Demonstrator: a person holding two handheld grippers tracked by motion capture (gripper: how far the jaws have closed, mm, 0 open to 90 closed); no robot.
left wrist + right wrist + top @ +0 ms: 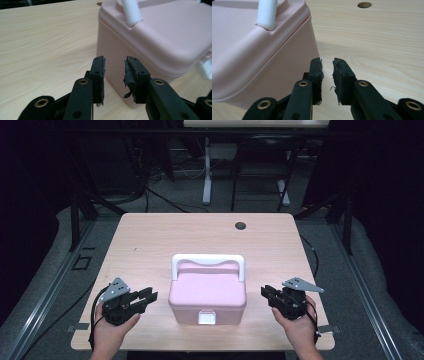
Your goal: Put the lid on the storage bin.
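Pink box (207, 297) with its white handle (208, 260) sits at the six o'clock edge of the tabletop (150, 235), lid down, front latch (207, 317) facing the person. Left gripper (148, 296) waits at its nine o'clock, right gripper (265, 293) at three o'clock, both with jaws narrowly parted and empty. Risk, I'd say: a one-sided push slides the light box off the near edge.

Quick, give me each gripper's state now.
Left gripper: open, holding nothing, beside the pink box.
Right gripper: open, holding nothing.
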